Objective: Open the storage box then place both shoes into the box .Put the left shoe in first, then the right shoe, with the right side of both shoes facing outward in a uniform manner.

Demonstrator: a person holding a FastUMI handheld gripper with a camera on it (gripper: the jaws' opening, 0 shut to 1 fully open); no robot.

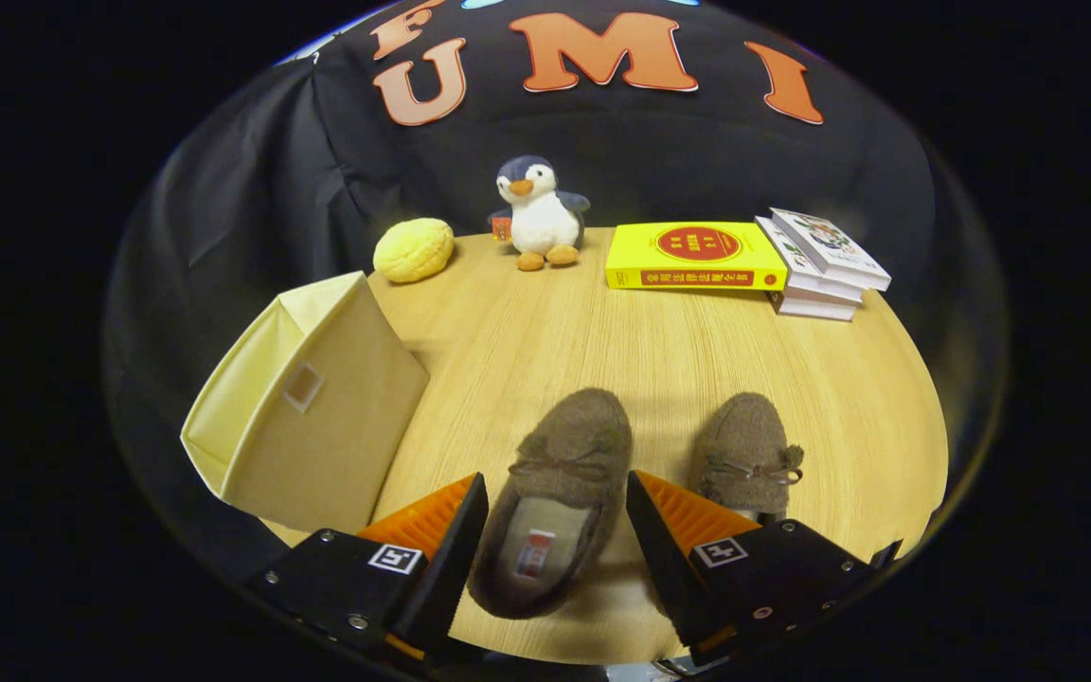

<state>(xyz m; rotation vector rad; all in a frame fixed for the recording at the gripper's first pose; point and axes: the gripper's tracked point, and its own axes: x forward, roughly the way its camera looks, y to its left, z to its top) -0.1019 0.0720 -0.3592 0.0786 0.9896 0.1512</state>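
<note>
Our gripper (557, 530) is open wide, one finger on each side of the left shoe (560, 497), ready to squeeze it, not touching yet. The box (304, 403) waits at ten o'clock, the right shoe (744, 450) at two o'clock.

Pale wood-grain worktop (659, 350), round-edged, lit evenly from above. Backed by dark creased cloth wall (252, 180). Along far edge: yellow bun-shaped toy (413, 250), plush penguin (538, 214), yellow book (694, 256), stacked books (822, 262) touching it.
</note>
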